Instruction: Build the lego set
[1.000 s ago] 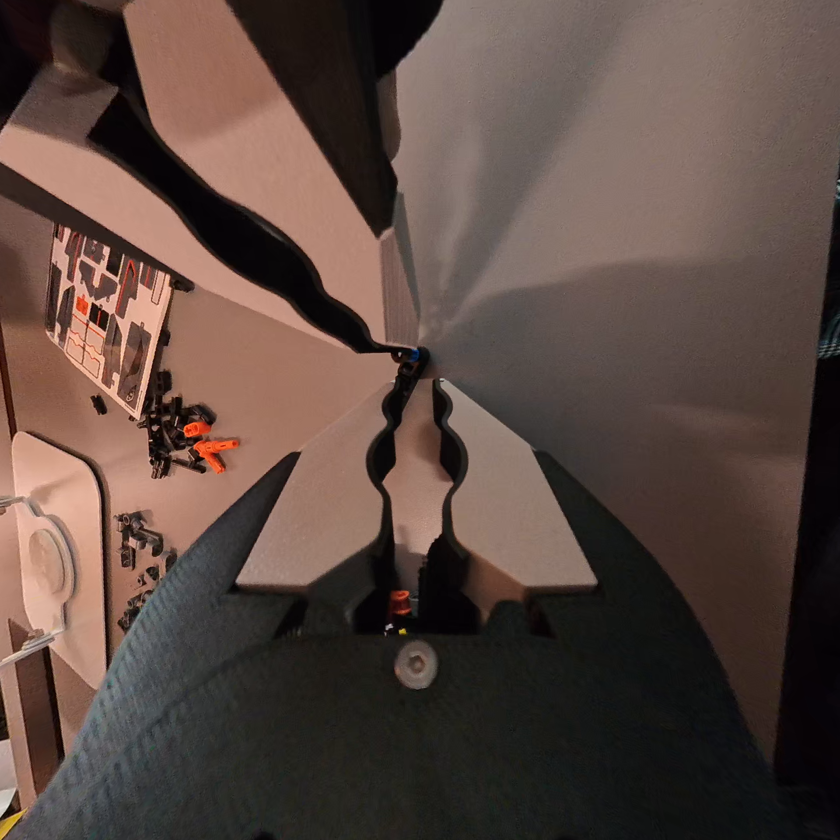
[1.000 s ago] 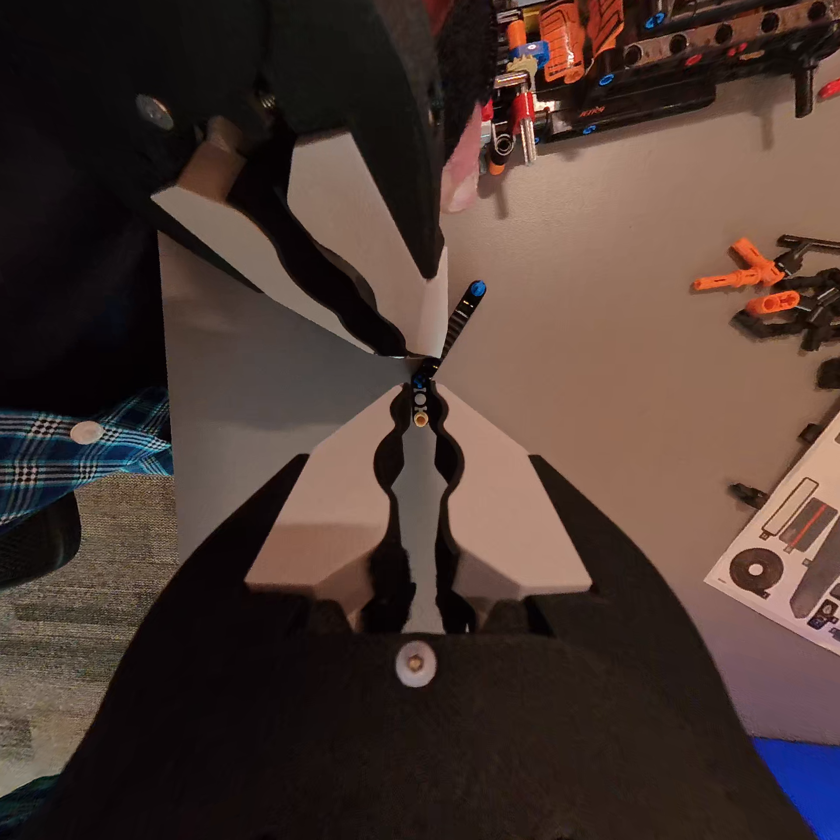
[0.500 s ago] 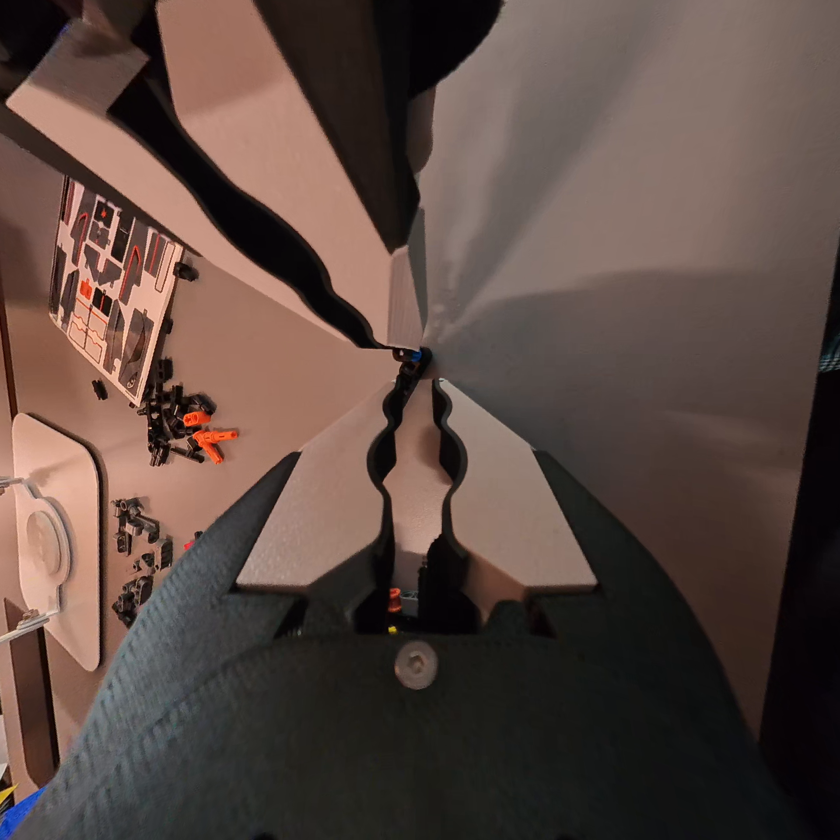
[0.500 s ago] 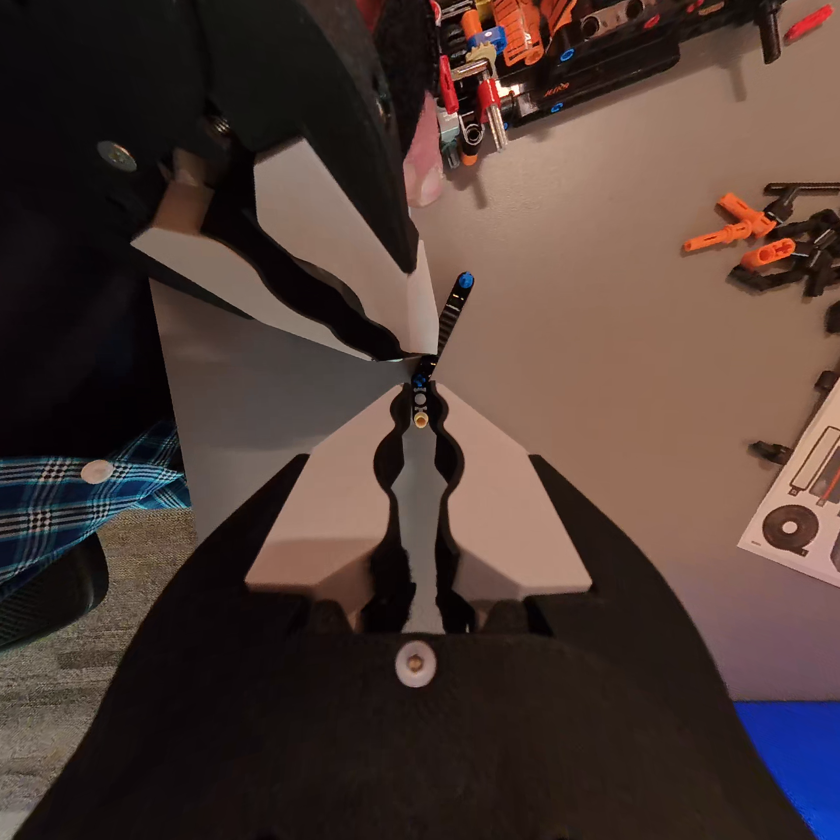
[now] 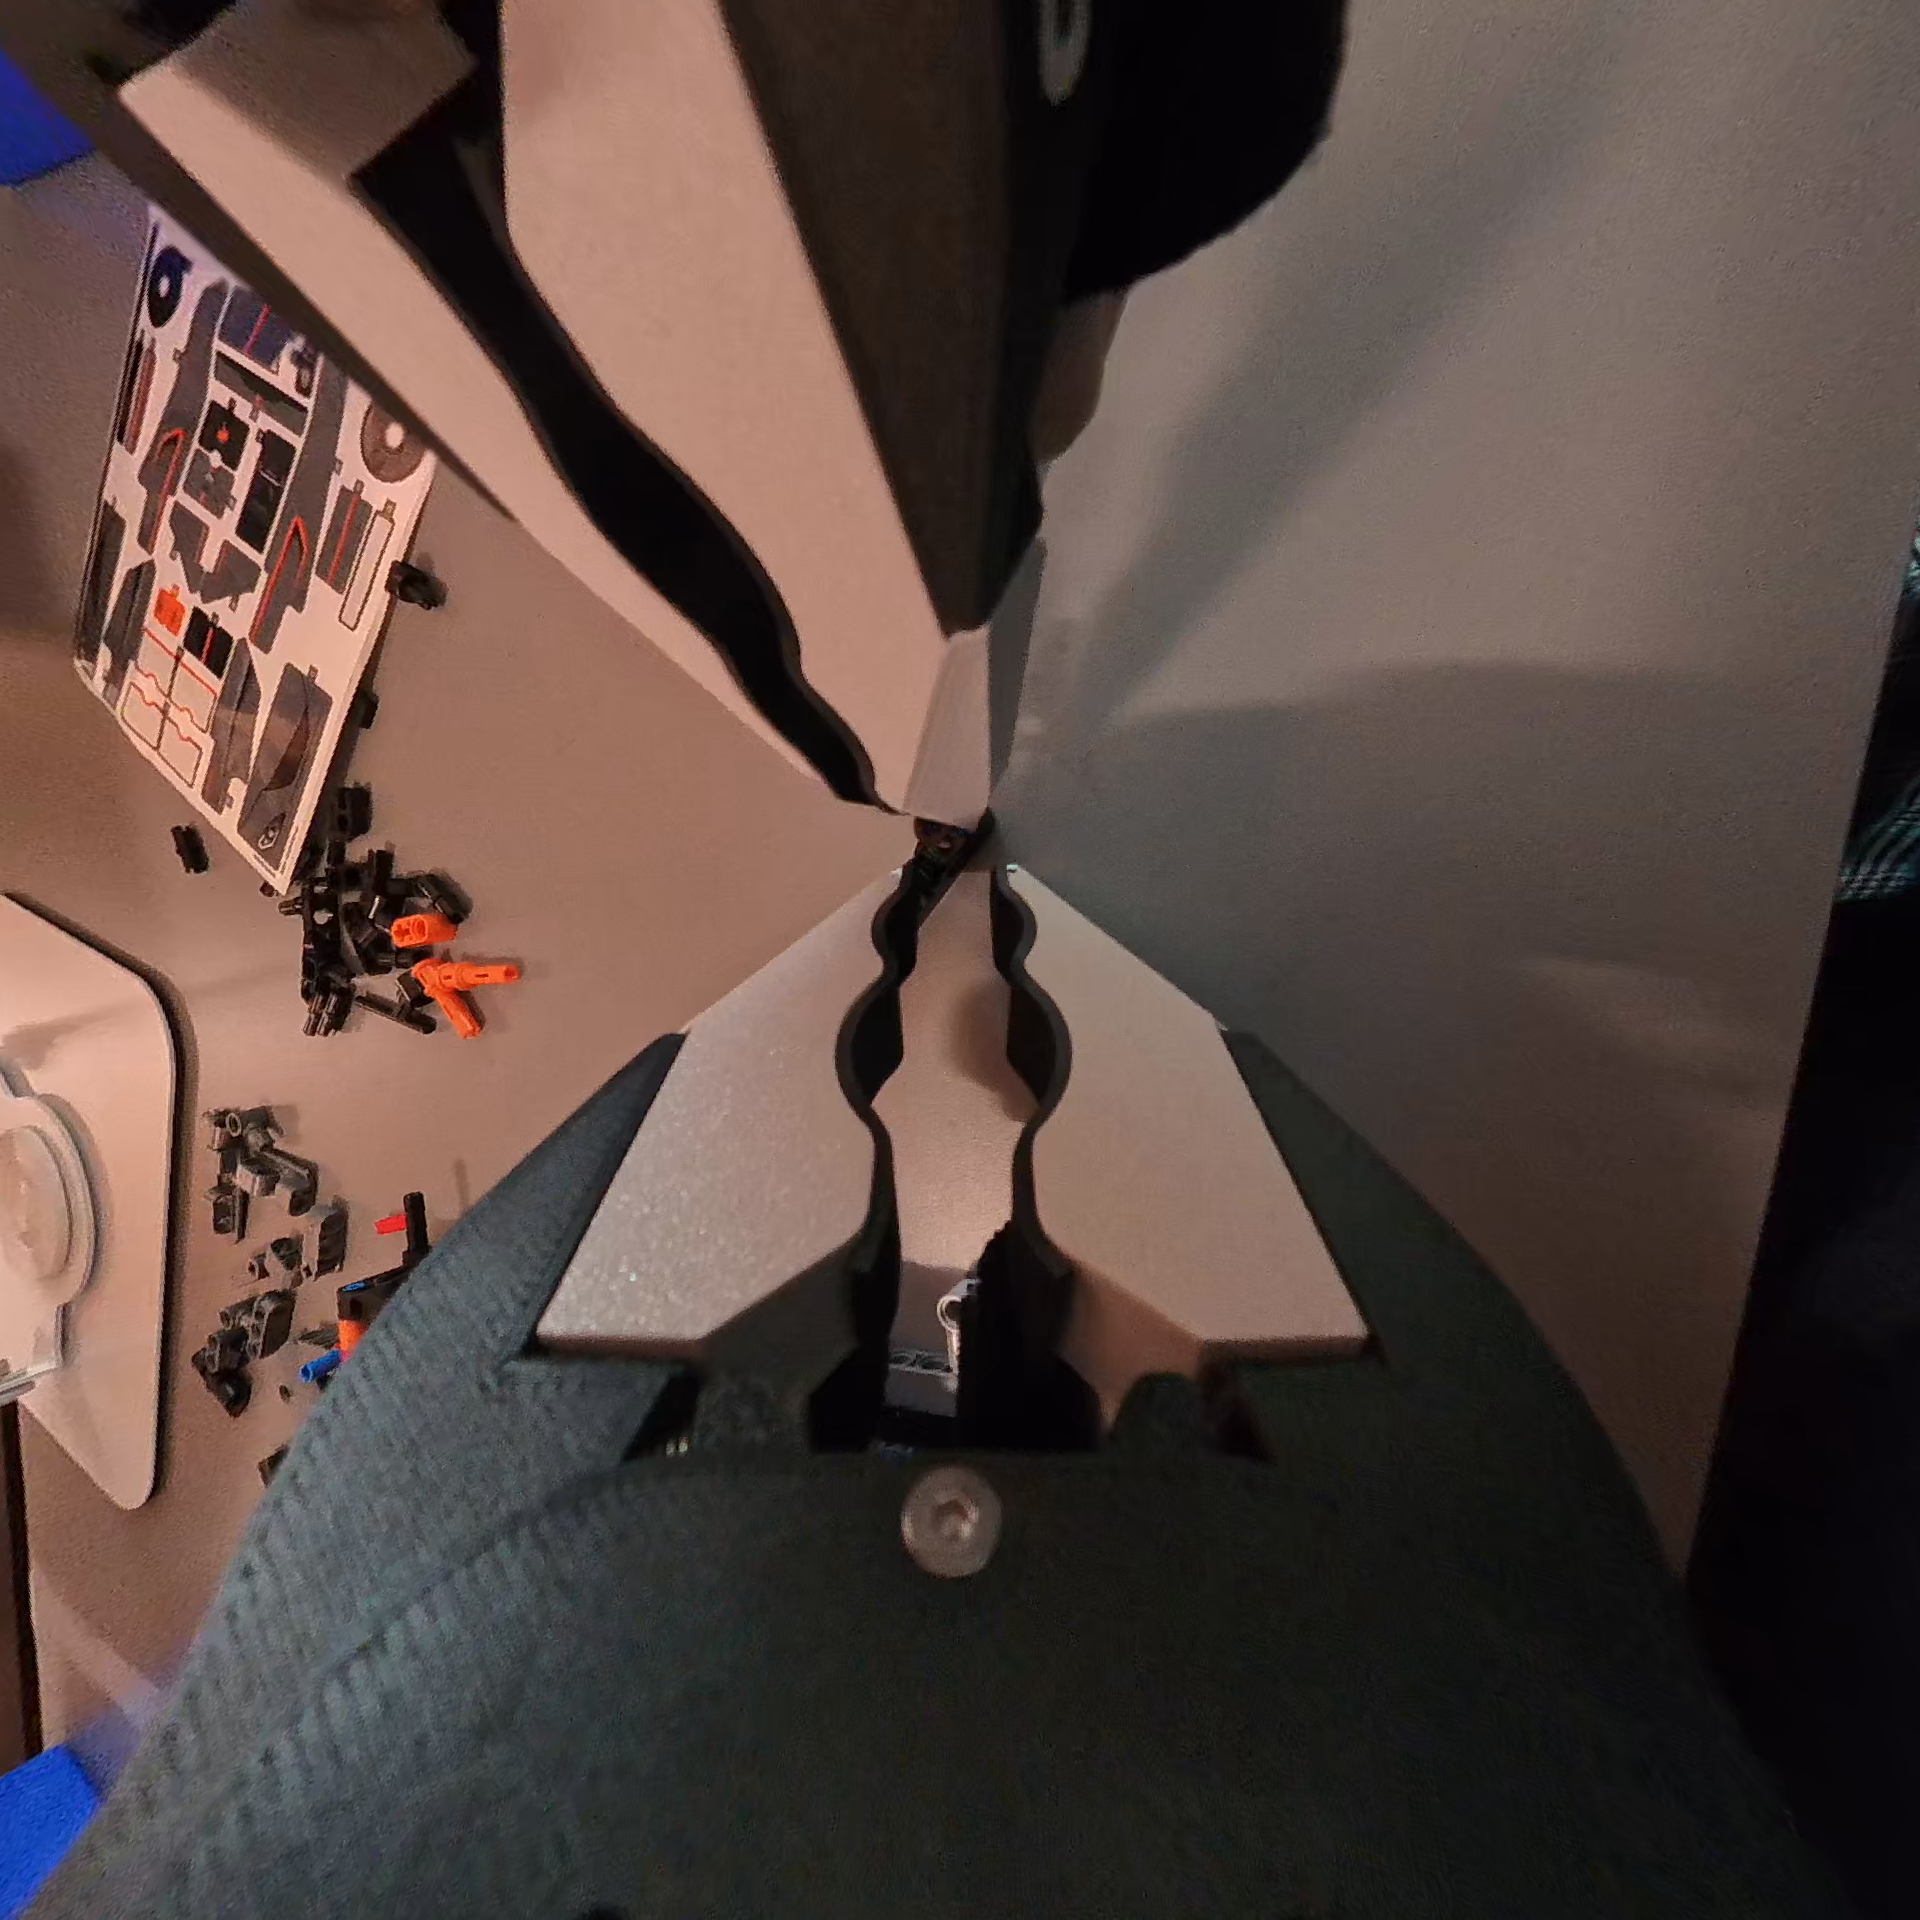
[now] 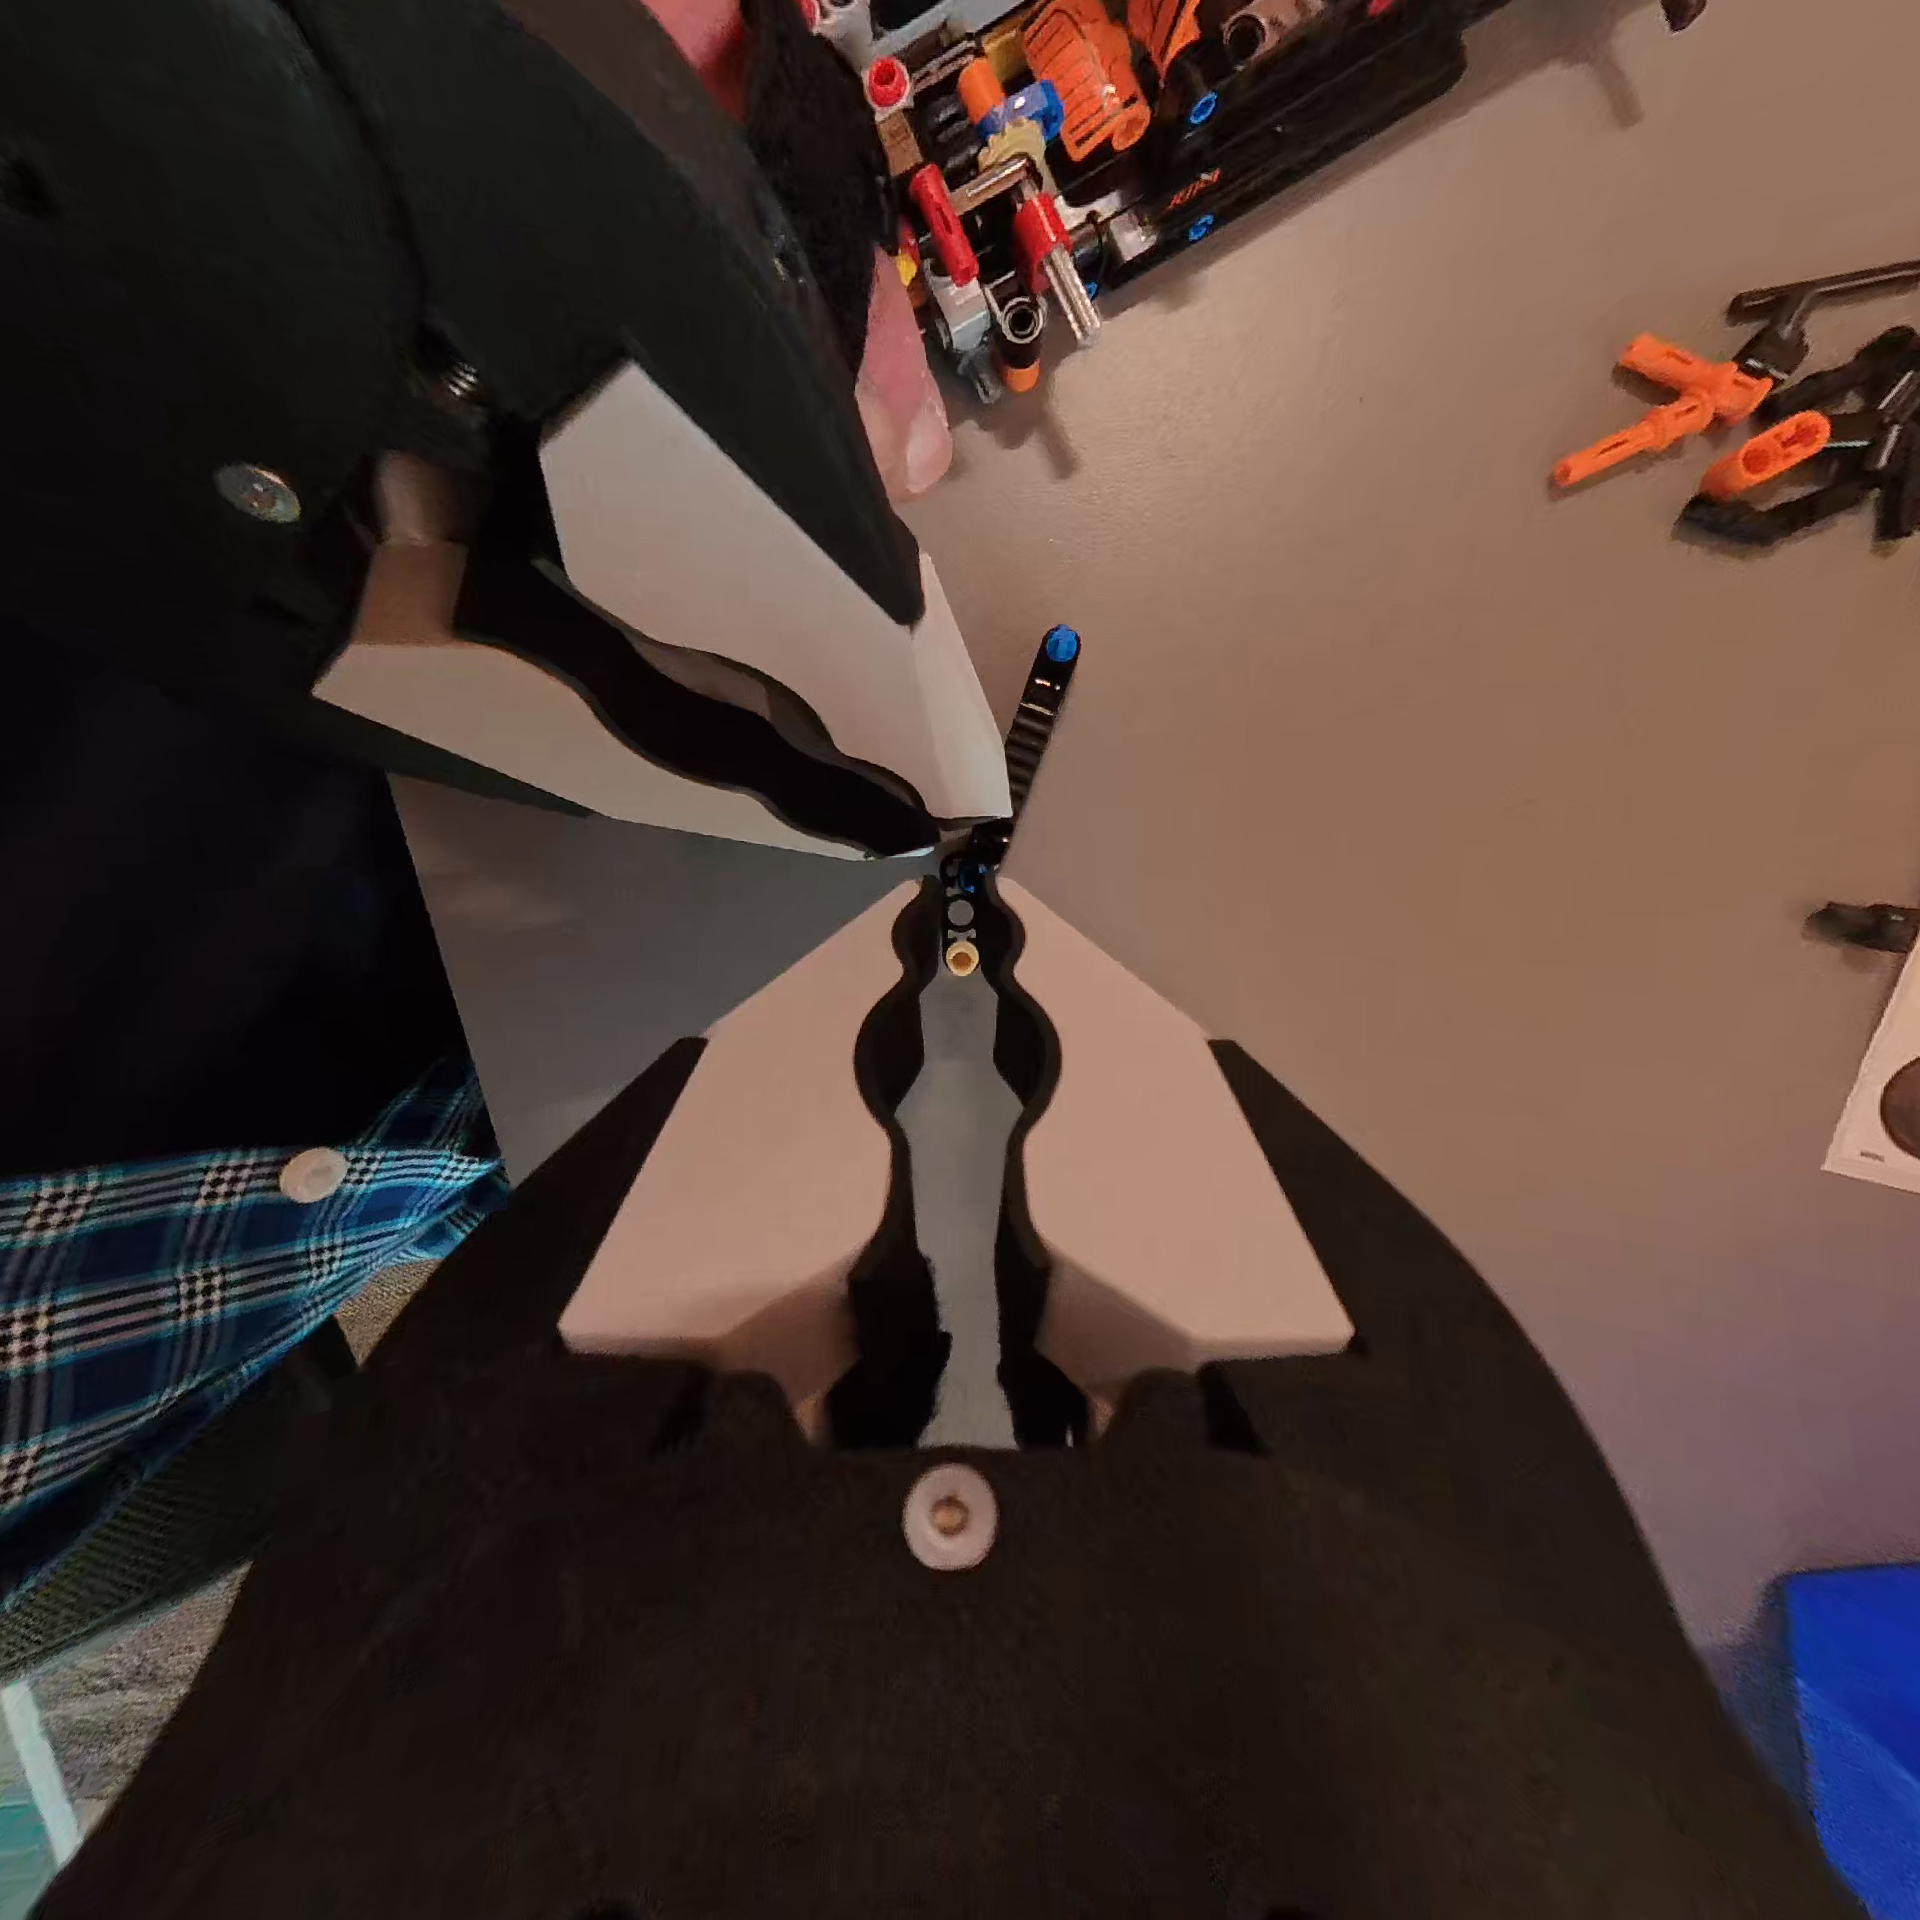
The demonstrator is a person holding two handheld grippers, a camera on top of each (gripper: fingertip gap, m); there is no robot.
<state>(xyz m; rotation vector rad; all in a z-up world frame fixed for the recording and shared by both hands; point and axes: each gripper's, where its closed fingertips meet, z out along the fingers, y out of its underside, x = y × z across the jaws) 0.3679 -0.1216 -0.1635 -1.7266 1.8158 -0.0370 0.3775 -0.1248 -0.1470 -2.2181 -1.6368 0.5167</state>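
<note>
My two grippers meet tip to tip above the grey table (image 6: 1403,831). My right gripper (image 6: 961,894) is shut on a short black holed beam (image 6: 963,920) with a blue pin and a tan pin in it. A black toothed bar with a blue pin at its end (image 6: 1042,717) sticks up from where the tips meet. My left gripper (image 5: 951,868) is shut on a small black piece (image 5: 938,850) at that joint. The left gripper shows from the upper left in the right wrist view (image 6: 961,831), and the right gripper shows from above in the left wrist view (image 5: 935,805).
A partly built black, orange and red model (image 6: 1091,156) lies at the table's far side. Loose black and orange pieces (image 5: 384,956), grey pieces (image 5: 260,1174), a sticker sheet (image 5: 249,582) and a white tray (image 5: 94,1195) lie to the side. A blue box (image 6: 1860,1714) sits nearby.
Both grippers stay tip to tip on the same pieces. They have shifted together over the table, so the model and loose pieces slide in both views. The joint looks slightly tighter.
</note>
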